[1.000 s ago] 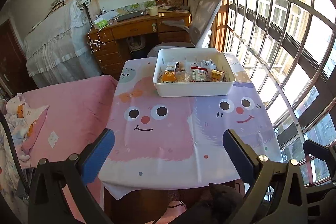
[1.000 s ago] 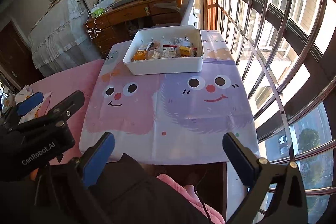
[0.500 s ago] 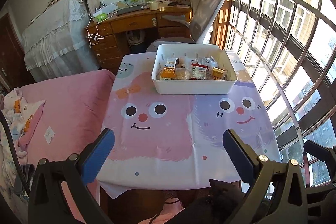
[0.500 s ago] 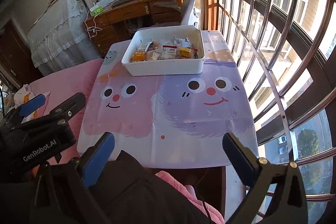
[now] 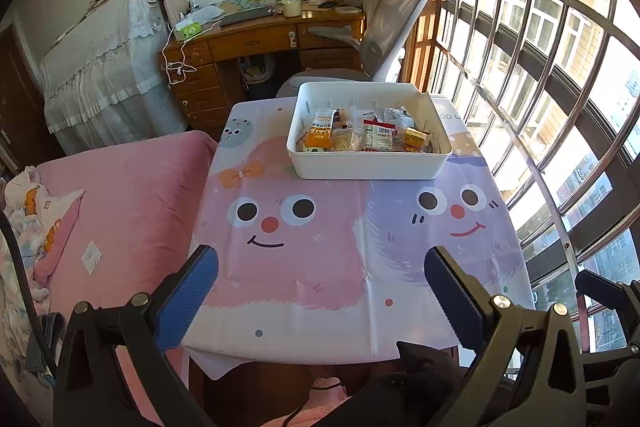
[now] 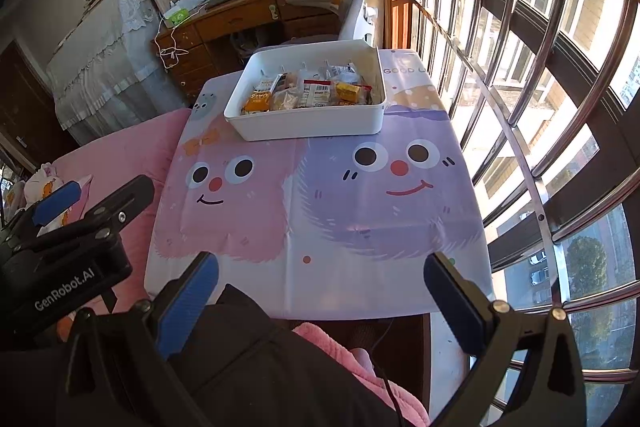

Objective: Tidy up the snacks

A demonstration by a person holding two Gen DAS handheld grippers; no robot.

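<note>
A white plastic bin (image 5: 372, 165) stands at the far end of a small table covered with a pink and purple cartoon-face cloth (image 5: 320, 247). Several wrapped snacks (image 5: 366, 137) lie inside it. The bin (image 6: 312, 125) and its snacks (image 6: 308, 93) also show in the right wrist view. My left gripper (image 5: 320, 291) is open and empty, held above the table's near edge. My right gripper (image 6: 320, 291) is open and empty, over the near edge and the person's lap. The left gripper's body (image 6: 68, 239) shows at the left of the right wrist view.
A pink bed (image 5: 120, 207) lies left of the table. A wooden desk (image 5: 260, 43) and a grey office chair (image 5: 392, 27) stand behind it. Barred windows (image 5: 540, 67) run along the right side. The person's dark sleeve and pink clothing (image 6: 280, 367) are below the grippers.
Both views have drifted slightly, so the table and bin sit a little differently in frame. Both grippers stay open and empty.
</note>
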